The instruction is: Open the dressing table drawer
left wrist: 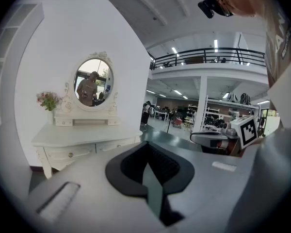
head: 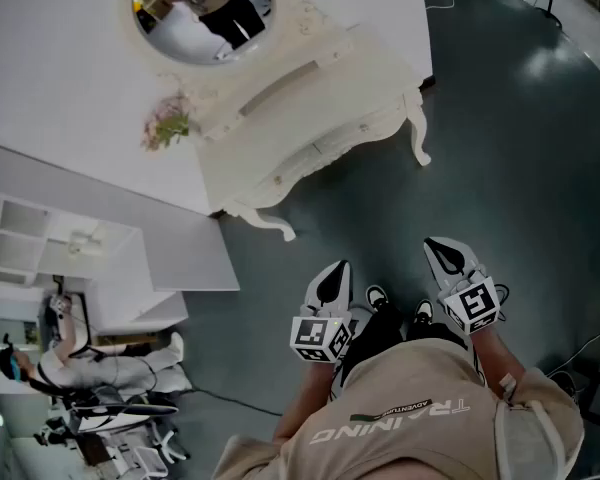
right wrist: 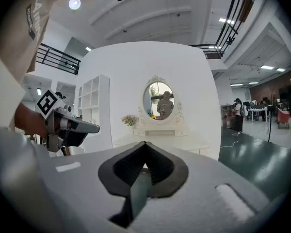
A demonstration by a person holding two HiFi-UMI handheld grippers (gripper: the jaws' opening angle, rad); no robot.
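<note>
Nearest us, the left gripper (head: 332,280) and right gripper (head: 450,258) are held low, each with its jaws pressed together on nothing. Well ahead across the dark floor (head: 520,138) stands the white dressing table (head: 310,108), its drawer (left wrist: 85,150) shut in the front apron. We judge the drawer light, rigid and easy to slide, and its small knob (left wrist: 70,154), probably slippery, is the place to pinch. The left gripper view shows that knob plainly; from the head view we can barely make it out, though that view looks down on the oval mirror (head: 202,8).

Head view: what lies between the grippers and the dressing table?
Bare dark floor separates left gripper and right gripper from the dressing table, in head view.
</note>
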